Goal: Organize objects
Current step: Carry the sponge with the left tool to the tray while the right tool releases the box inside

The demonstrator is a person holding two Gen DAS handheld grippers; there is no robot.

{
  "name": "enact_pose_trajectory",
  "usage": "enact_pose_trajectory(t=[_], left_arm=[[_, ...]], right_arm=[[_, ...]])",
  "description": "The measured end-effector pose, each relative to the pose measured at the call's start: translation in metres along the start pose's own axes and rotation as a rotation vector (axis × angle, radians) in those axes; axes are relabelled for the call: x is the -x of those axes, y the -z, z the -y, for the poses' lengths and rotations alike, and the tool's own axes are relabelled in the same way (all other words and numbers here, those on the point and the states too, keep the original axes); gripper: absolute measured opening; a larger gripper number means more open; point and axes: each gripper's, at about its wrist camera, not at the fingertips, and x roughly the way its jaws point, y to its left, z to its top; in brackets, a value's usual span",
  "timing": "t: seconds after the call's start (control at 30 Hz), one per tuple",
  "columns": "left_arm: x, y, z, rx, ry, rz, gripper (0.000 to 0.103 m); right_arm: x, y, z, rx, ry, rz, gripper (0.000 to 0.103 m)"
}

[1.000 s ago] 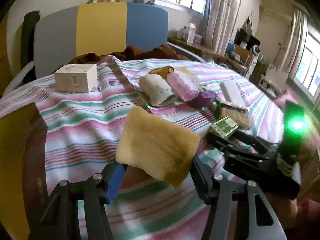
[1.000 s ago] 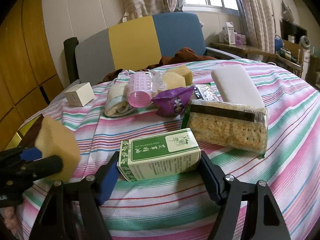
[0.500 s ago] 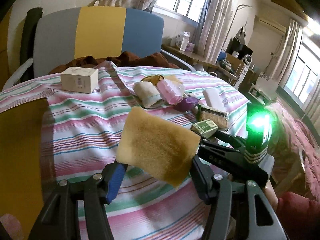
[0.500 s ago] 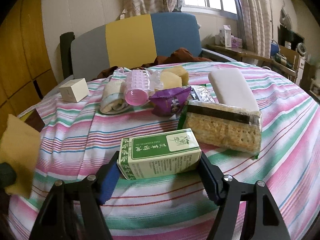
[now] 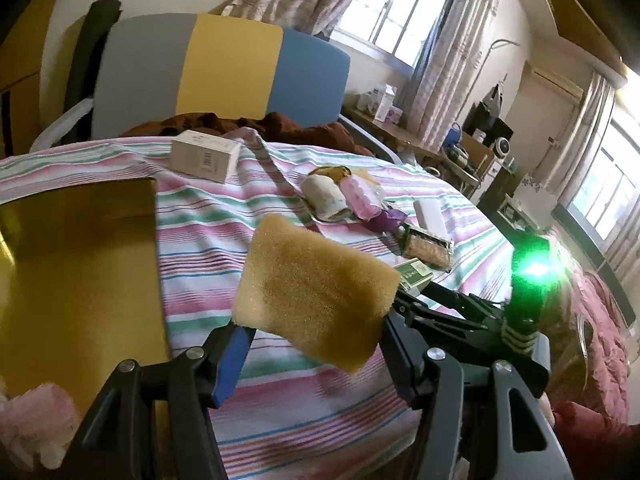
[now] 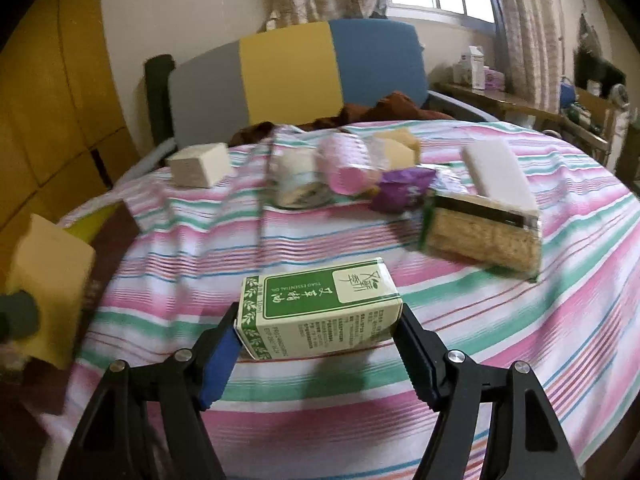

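My left gripper [image 5: 316, 340] is shut on a yellow sponge [image 5: 312, 292] and holds it above the left edge of the striped tablecloth [image 5: 208, 248]. My right gripper [image 6: 316, 348] is shut on a green and white box [image 6: 316, 308], lifted just over the cloth near its front. The sponge also shows at the far left of the right wrist view [image 6: 48, 280]. The right gripper with its green light [image 5: 528, 268] shows at the right of the left wrist view.
On the cloth lie a beige box [image 6: 200, 164], a rolled towel [image 6: 300, 180], a pink roll [image 6: 348, 160], a purple packet [image 6: 404, 188], a cracker pack [image 6: 480, 232], a white block [image 6: 496, 172] and two sponges [image 6: 396, 144]. A yellow bin [image 5: 76, 272] stands left. A chair [image 6: 296, 72] stands behind.
My left gripper has drawn back and to the left with the sponge, over the yellow bin's edge. My right gripper has lifted the green box slightly and pulled back.
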Motion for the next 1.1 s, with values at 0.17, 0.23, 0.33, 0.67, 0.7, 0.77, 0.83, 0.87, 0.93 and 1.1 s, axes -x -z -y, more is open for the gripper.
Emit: enact_pose_trajectory(t=[0.17, 0.23, 0.33, 0.67, 0.7, 0.77, 0.83, 0.87, 0.93, 1.1], left_arm=[[0.018, 0.003, -0.016, 0.044, -0.032, 0.028, 0.061], [0.025, 0.003, -0.024, 0.060, -0.045, 0.041, 0.061], [0.039, 0.002, -0.042, 0.093, -0.087, 0.067, 0.061], [0.075, -0.002, -0.125, 0.253, -0.193, 0.132, 0.062], [0.077, -0.003, -0.132, 0.266, -0.205, 0.136, 0.062], [0.081, -0.007, -0.151, 0.295, -0.231, 0.140, 0.062], [0.082, -0.011, -0.170, 0.331, -0.255, 0.137, 0.062], [0.080, -0.015, -0.185, 0.356, -0.265, 0.125, 0.062], [0.076, -0.020, -0.207, 0.397, -0.284, 0.108, 0.062], [0.064, -0.032, -0.244, 0.432, -0.342, 0.057, 0.062]], right_arm=[[0.014, -0.002, -0.029, 0.022, -0.075, 0.013, 0.073], [0.019, -0.005, -0.042, 0.036, -0.105, 0.019, 0.073], [0.026, -0.012, -0.066, 0.071, -0.153, 0.035, 0.073], [0.022, -0.036, -0.157, 0.186, -0.296, 0.030, 0.074], [0.021, -0.037, -0.164, 0.192, -0.310, 0.023, 0.074], [0.016, -0.040, -0.185, 0.217, -0.337, 0.006, 0.074], [0.008, -0.044, -0.207, 0.254, -0.350, -0.013, 0.074], [0.004, -0.045, -0.217, 0.273, -0.353, -0.026, 0.074], [-0.008, -0.049, -0.239, 0.312, -0.355, -0.054, 0.074], [-0.047, -0.058, -0.276, 0.345, -0.363, -0.138, 0.074]])
